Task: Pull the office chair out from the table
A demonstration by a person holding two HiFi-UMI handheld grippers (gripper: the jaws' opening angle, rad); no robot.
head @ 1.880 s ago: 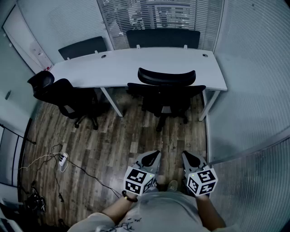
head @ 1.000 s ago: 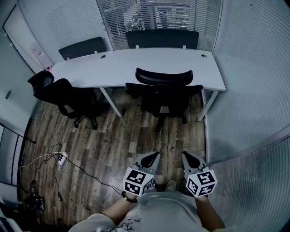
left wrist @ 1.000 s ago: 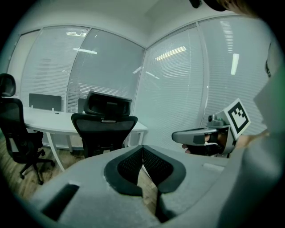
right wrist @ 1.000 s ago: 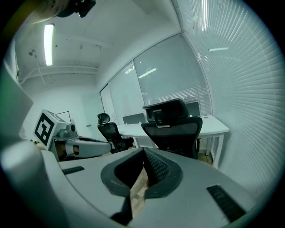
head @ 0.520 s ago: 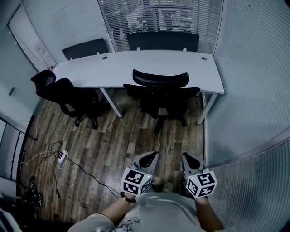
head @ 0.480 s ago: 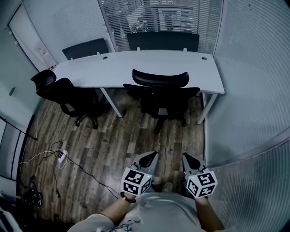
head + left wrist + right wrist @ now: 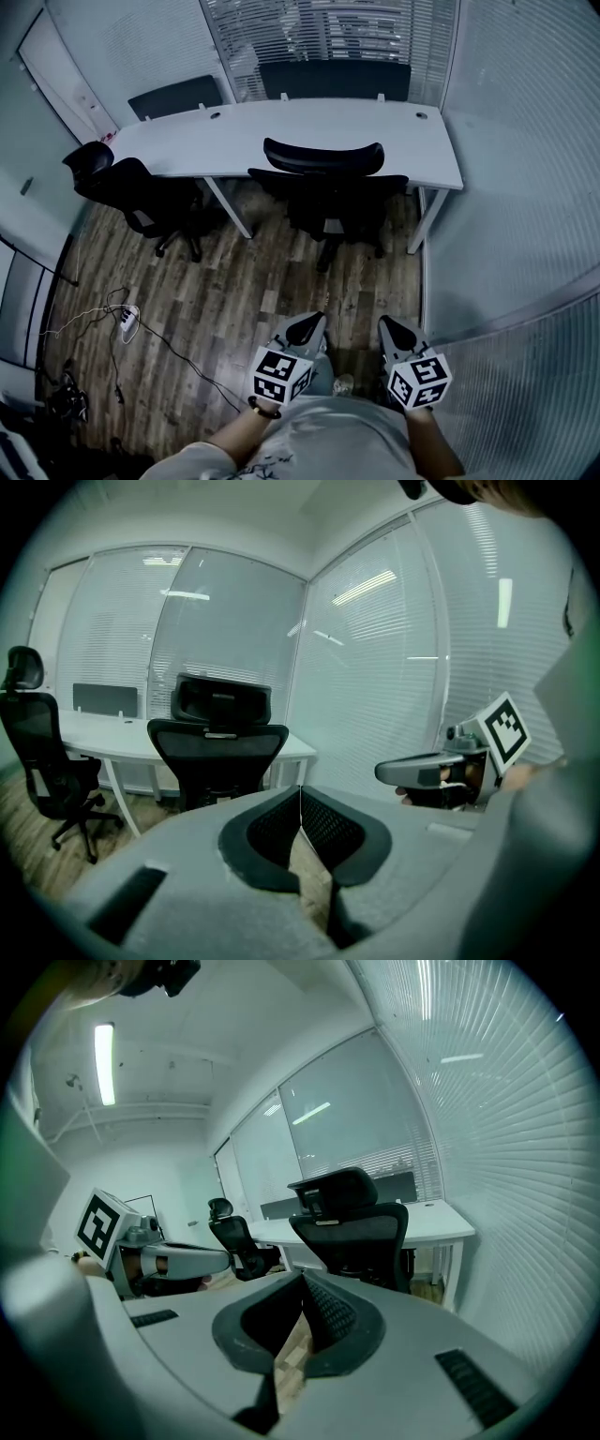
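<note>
A black office chair [image 7: 330, 192] with a curved headrest is tucked under the right half of the long white table [image 7: 234, 141], its back toward me. It also appears ahead in the left gripper view as the chair [image 7: 217, 747] and in the right gripper view as the chair [image 7: 356, 1232]. My left gripper [image 7: 312, 323] and right gripper [image 7: 387, 328] hang low near my body, side by side, well short of the chair. Both are shut with nothing between the jaws [image 7: 300, 808] [image 7: 302, 1297].
A second black office chair [image 7: 131, 192] stands at the table's left end. Two more chair backs [image 7: 333, 80] show behind the table by the blinds. Glass walls [image 7: 525, 187] close in on the right. A power strip with cables [image 7: 127, 323] lies on the wood floor at left.
The chair and table have slid slightly left and up in the head view as I stepped nearer. Both grippers stay shut, held low in the same spots.
</note>
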